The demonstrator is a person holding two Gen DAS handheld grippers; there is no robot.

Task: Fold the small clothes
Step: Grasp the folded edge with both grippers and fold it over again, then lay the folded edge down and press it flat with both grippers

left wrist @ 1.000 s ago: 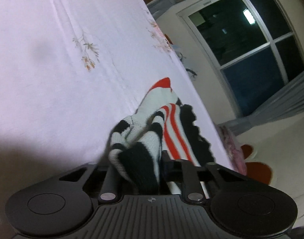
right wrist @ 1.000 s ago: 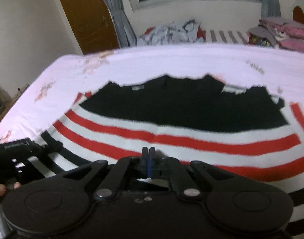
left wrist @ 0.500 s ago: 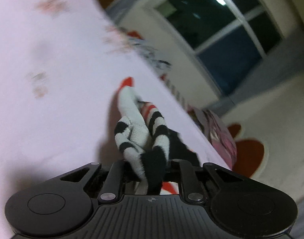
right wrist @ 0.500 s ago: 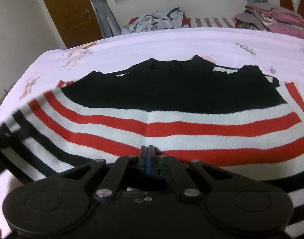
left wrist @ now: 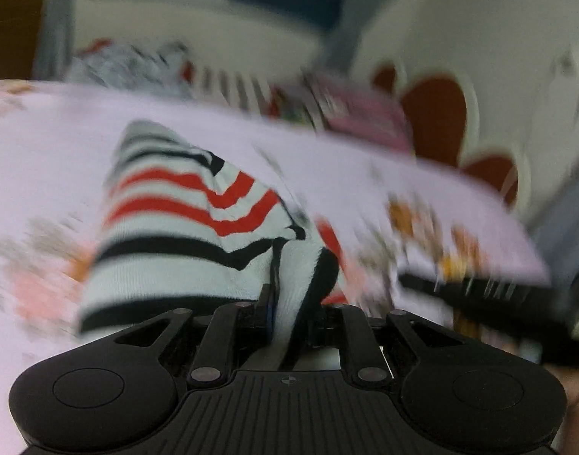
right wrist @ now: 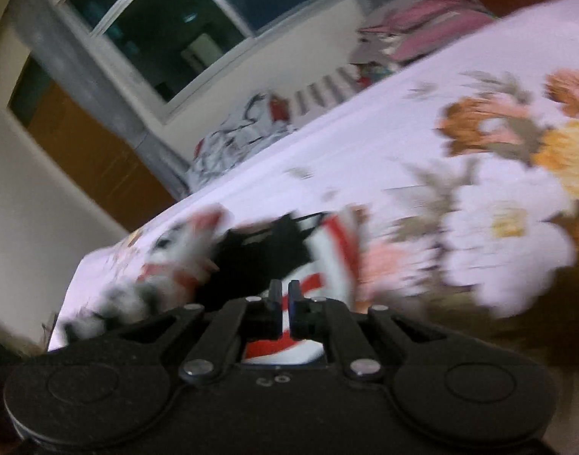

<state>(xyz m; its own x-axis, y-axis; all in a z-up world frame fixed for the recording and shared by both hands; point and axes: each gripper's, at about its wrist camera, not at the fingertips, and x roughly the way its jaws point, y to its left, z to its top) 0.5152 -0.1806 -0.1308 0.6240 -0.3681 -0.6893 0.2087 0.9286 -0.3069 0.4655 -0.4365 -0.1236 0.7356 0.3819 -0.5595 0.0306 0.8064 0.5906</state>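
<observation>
Two hand-held grippers work one striped sweater on the bed. The left hand-held gripper pinches its knit, which stretches straight ahead. The right hand-held gripper is opening, with the cloth lying just beyond a narrow gap.

I see a bed under a pale lilac sheet (printed with orange and pink flowers). On it lies a crumpled knit top striped white, red and black.

Striped sweater in left tongs — blurred bedsheet
</observation>
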